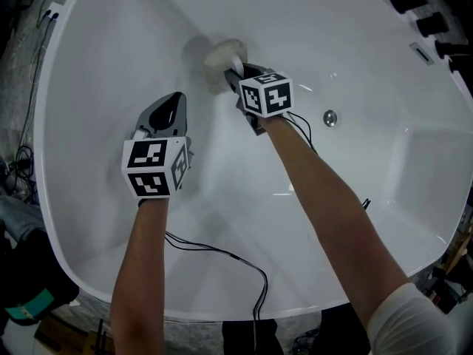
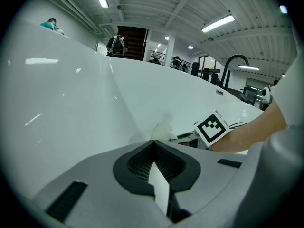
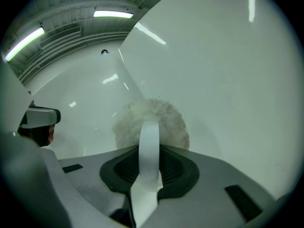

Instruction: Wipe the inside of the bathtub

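Right gripper [image 3: 148, 146] clamped on white strap [image 3: 149, 129] of fluffy round pad [image 3: 168, 120], pad against white bathtub wall [image 3: 228, 70]

Bg: black gooseneck faucet [image 2: 233, 63], ceiling strip lights [image 2: 217, 23], person w/ backpack [image 2: 116, 44]; floor cables [image 1: 22, 161] at head view's left edge.

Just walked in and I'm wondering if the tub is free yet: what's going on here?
A person is reaching into the white bathtub with a hand-held gripper in each hand. The right hand-held gripper is shut on the white strap of a fluffy white pad, which appears to be pressed against the tub's inner wall. The left hand-held gripper is shut with nothing in it. It hangs over the tub beside the right one, apart from the pad.
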